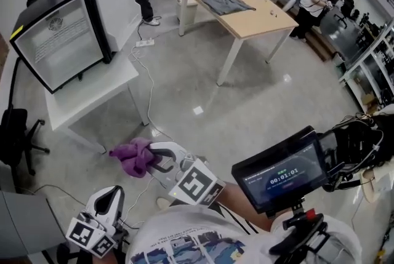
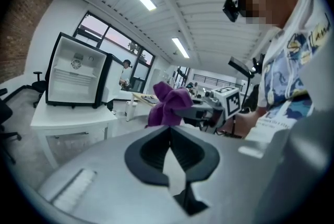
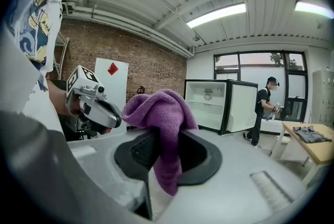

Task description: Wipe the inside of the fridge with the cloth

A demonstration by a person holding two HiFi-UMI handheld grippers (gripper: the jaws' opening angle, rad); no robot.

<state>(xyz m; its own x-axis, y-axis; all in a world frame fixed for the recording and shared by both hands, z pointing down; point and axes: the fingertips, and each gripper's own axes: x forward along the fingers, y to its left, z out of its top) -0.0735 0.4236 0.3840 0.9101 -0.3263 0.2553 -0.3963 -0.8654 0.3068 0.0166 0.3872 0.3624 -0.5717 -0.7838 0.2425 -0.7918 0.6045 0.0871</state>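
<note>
Right gripper [image 1: 157,159]: clamped on the cloth [image 3: 159,113], jaws drawn narrow over a fold of it.
Cloth: purple, pinched about mid-length between the right jaws. Wad bulging above and past the pads, tail hanging below them.
Left gripper [image 1: 112,198]: jaws pressed together, nothing between. Held just left of the right gripper and lower, with cloth and right gripper ahead of it.
Fridge [image 1: 61,41]: ahead of both grippers, well apart, on a white table [image 1: 92,96]. Door swung open, white interior facing this way, shelf visible inside (contents, if any, too small to tell).
Feel, judged: soft, light and limp. Textured weave, so likely grippy rather than slippery. Nothing fragile about it. Will fold and drag under pressure instead of pushing flat.
Where to hold, judged: present mid-cloth pinch looks sound. Wad beyond the jaw tips should serve as the wiping pad and keep hard jaws off the liner. An edge grip would leave most of it flopping.
Stage, judged: wiping not yet begun. Cloth in hand, fridge open, approach to the interior outstanding.
Next move, judged: carry the right gripper forward into the opening, wad leading, and press lightly against wall or shelf.
Risk, judged: cloth dragged out of the jaws by friction, or the hanging tail snagging on the shelf edge.
</note>
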